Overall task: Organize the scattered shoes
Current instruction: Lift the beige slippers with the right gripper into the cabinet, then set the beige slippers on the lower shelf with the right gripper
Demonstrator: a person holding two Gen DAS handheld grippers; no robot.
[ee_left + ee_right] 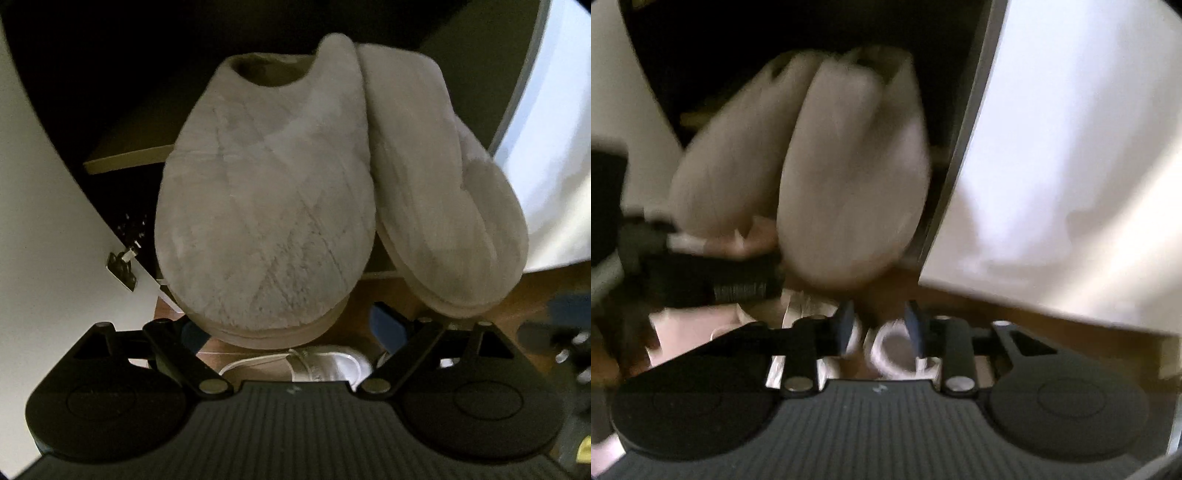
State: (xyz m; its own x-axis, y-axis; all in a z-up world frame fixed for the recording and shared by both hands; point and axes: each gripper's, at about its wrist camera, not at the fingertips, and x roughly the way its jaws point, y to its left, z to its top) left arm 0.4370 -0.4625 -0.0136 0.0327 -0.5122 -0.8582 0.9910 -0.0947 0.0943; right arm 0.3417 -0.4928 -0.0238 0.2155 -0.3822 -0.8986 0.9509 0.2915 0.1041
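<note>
Two grey plush slippers lie side by side with their toes toward me, at the front of a dark cabinet. The left slipper (266, 192) has its toe between the wide jaws of my left gripper (288, 325). A thin strip of floor shows between the right pad (386, 326) and the sole, and the other pad is hidden under the toe. The right slipper (443, 192) leans against the left one, tilted. In the blurred right wrist view both slippers (853, 184) lie ahead of my right gripper (879, 321). Its jaws are nearly together, with nothing between them.
A shelf edge (125, 162) runs behind the slippers. A white door (44, 184) with a metal hinge (123, 269) flanks the left side and a white panel (554, 147) the right. A white shoe (317, 363) lies on the wooden floor (391, 295) below the toes.
</note>
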